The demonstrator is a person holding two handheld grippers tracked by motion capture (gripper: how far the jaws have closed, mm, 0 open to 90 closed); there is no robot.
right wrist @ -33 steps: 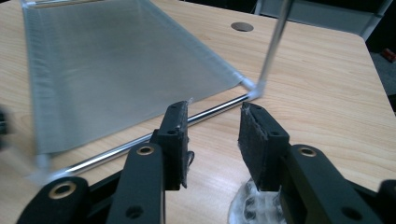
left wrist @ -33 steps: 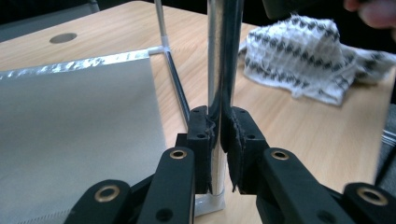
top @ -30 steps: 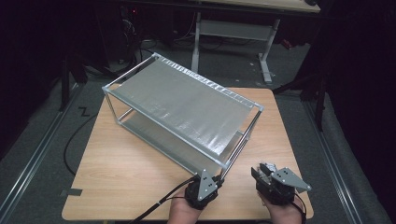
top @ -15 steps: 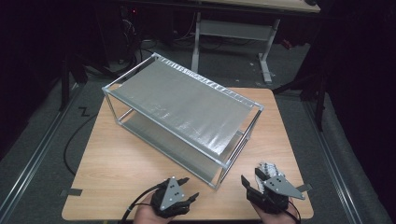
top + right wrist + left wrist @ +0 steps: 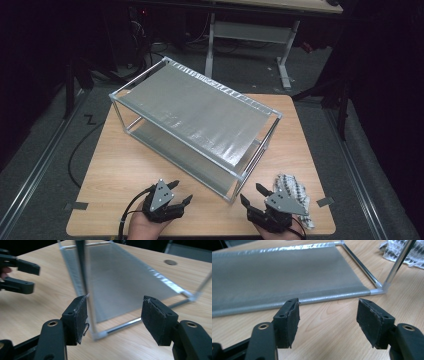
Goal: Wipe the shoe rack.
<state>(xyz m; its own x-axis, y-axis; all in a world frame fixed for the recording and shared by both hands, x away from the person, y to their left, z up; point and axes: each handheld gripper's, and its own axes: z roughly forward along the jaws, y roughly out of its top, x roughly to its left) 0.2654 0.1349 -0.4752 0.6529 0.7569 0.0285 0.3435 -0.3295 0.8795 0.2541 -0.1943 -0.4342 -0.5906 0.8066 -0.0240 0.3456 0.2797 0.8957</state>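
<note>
A two-tier rack (image 5: 200, 112) of silver tubes with grey fabric shelves stands slantwise on the wooden table (image 5: 115, 170). My left gripper (image 5: 182, 191) sits at the table's near edge, left of the rack's near corner post (image 5: 235, 186). Its jaws have just been opening and stand open and empty (image 5: 328, 312), facing the lower shelf (image 5: 287, 272). My right gripper (image 5: 251, 193) is just right of that post, open, its jaws also just opened. The post (image 5: 83, 277) rises close ahead of its left jaw (image 5: 115, 312), touching neither pad. The left gripper (image 5: 35, 278) shows farther off.
A white dotted mesh packet (image 5: 294, 192) lies on the table at my right hand, also seen past the post (image 5: 409, 252). A round grommet (image 5: 170, 262) sits in the tabletop. Desk legs (image 5: 285, 65) and cables stand on the dark floor behind.
My left gripper drew back leftward from the rack's near corner and its jaws opened. My right gripper shifted left toward the corner post and opened wide too.
</note>
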